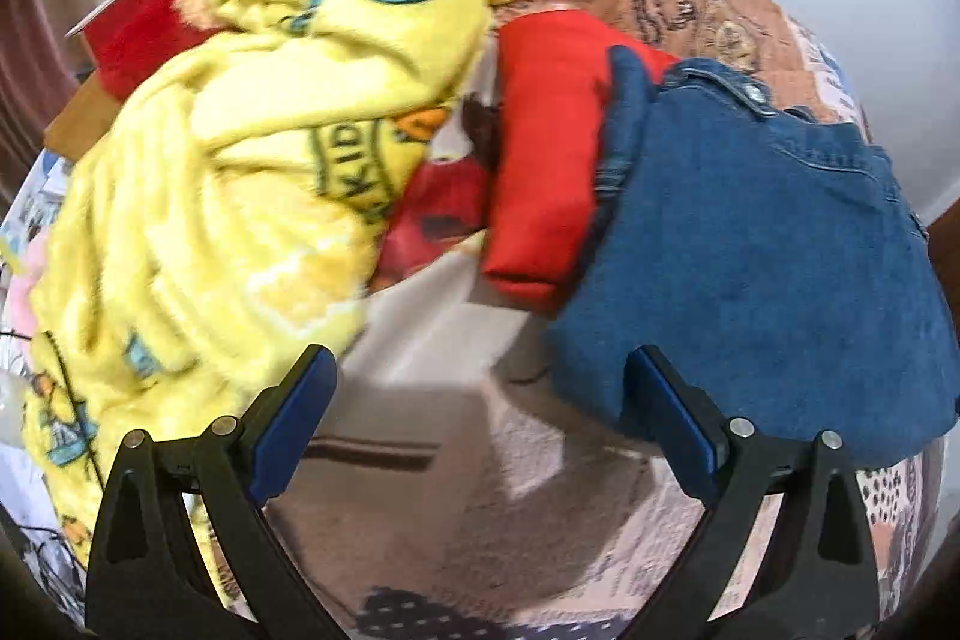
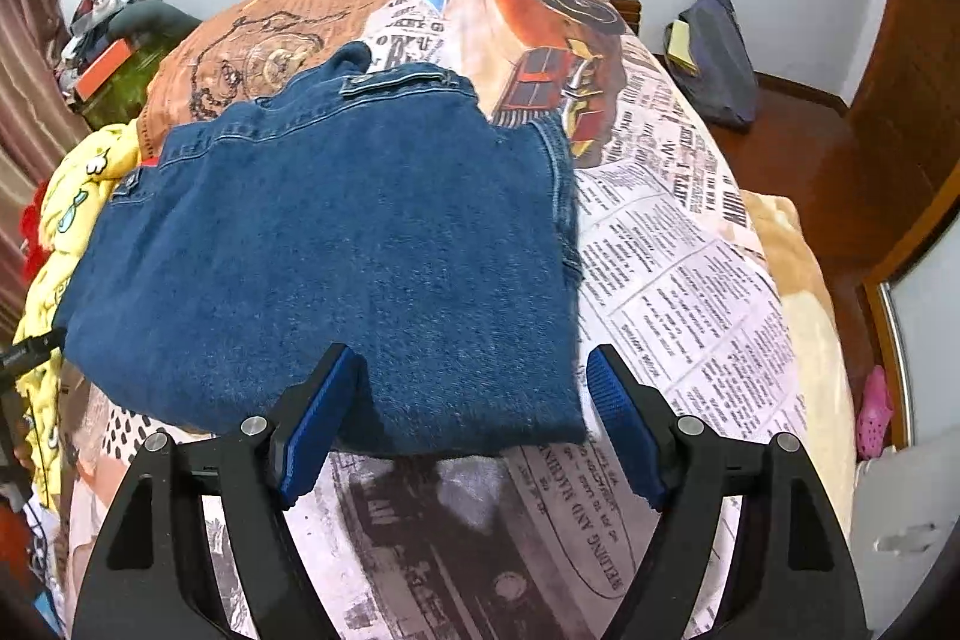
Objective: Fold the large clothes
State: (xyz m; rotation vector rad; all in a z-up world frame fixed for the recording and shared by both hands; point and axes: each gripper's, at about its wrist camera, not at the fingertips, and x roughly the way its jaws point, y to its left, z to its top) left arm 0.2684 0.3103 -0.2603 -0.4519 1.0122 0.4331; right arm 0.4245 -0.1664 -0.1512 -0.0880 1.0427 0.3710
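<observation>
A folded blue denim garment (image 2: 336,244) is lying on a bed (image 2: 678,280). The bed is wearing a cover printed like old newspaper pages, with a picture of an orange car on it. The denim is lying flat in a neat block, reaching toward the left edge of the bed. Its waistband side is pointing toward the far end of the bed, near a brown pillow (image 2: 252,40) with drawings on it.

The right gripper (image 2: 474,424) is hanging over the near edge of the denim. Its two blue pads are standing apart, one over the cloth and one over the bed cover just past the denim's right edge. They are not pinching anything.

The left gripper (image 1: 480,430) is hanging over the bed cover, just beside the denim's left edge. Its pads are spread very wide, and nothing is sitting between them but the cover.

A folded red garment (image 1: 546,148) is lying right beside the denim on its left, touching it. Next to that, a fluffy yellow blanket (image 1: 228,172) with cartoon pictures is sitting in a big messy heap along the left edge of the bed. Something red and fuzzy (image 1: 150,16) is peeking out behind the blanket.
</observation>
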